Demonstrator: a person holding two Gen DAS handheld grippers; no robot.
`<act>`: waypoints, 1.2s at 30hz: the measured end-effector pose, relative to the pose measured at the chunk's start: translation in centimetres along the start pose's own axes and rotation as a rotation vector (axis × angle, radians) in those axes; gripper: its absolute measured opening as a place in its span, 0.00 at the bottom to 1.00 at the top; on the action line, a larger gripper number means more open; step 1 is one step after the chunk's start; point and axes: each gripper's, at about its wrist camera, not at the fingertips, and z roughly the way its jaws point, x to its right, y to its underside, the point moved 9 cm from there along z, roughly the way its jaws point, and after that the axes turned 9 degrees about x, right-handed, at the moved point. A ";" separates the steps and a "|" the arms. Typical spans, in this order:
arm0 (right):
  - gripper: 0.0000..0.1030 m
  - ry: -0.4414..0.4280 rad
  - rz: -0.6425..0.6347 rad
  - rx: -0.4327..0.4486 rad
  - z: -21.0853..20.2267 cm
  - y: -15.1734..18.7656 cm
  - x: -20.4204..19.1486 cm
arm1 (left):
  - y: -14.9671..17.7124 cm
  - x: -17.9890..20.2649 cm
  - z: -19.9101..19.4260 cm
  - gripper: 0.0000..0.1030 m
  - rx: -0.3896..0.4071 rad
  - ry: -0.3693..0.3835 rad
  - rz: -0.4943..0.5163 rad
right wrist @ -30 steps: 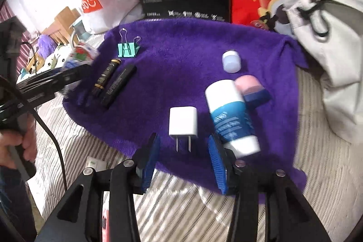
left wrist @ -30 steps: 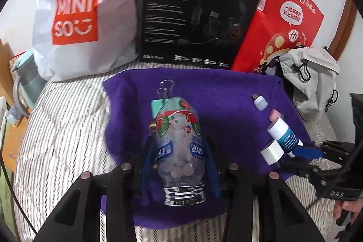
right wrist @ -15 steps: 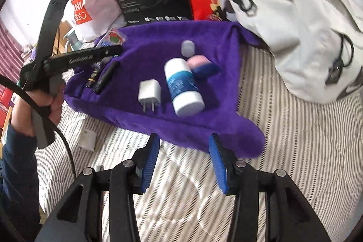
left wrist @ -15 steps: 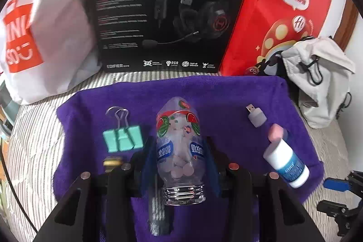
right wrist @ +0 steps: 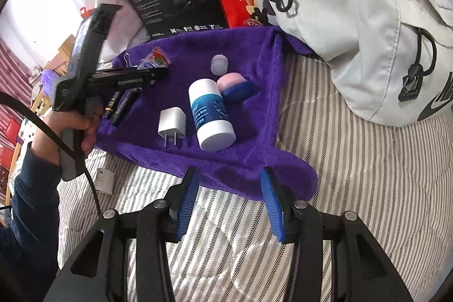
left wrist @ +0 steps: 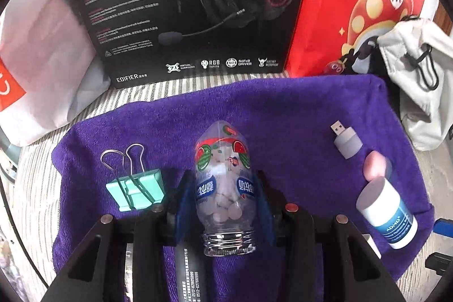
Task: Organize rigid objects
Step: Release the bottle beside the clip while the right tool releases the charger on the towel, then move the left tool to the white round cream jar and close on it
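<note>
The left gripper point(left wrist: 223, 200) has its blue fingers point(left wrist: 182, 205) pressed against both sides of a clear tablet bottle point(left wrist: 223, 188), silver-threaded neck toward the camera and rounded base pointing out over the purple towel point(left wrist: 283, 109) spread on the striped bed point(right wrist: 354, 174). Holding the bottle by its flat, labelled flanks makes sense: the fingers bear on the widest straight part, so it cannot roll out. It hangs over the towel's left half, just beside a green binder clip point(left wrist: 136, 188) and above a black tube point(left wrist: 187, 271) lying toward the near edge, which looks like the start of a row on that side; whether the bottle's base already touches the cloth I cannot tell from this angle. Toward the right edge of the towel a white and blue balm stick point(right wrist: 211, 115) lies on its side, touching a pink-capped blue item point(right wrist: 235, 87), with a small USB adapter point(left wrist: 346, 142) beyond them and a white plug charger point(right wrist: 172, 122) nearer the middle. The towel seems to serve as the sorting area, its pile keeping round things from rolling. The right gripper point(right wrist: 230, 200) hangs off the towel's near right corner over the bare bed, fingers parted with nothing between them, probably waiting clear so the left hand point(right wrist: 76, 129) has room. A headset box point(left wrist: 184, 4), a red bag point(left wrist: 362, 4) and a grey backpack point(right wrist: 368, 33) stand along the far edge.
</note>
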 end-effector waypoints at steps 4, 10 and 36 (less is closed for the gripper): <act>0.44 -0.004 0.003 0.006 -0.4 -0.1 0.0 | 0.1 0.2 0.0 0.40 -0.006 -0.003 0.003; 0.44 -0.006 0.025 -0.001 -0.6 0.5 0.5 | 0.5 0.5 -0.5 0.40 -0.008 -0.013 0.006; 0.77 0.049 0.078 0.053 -4.3 7.1 -4.4 | 5.9 0.3 -13.1 0.87 0.088 0.074 -0.107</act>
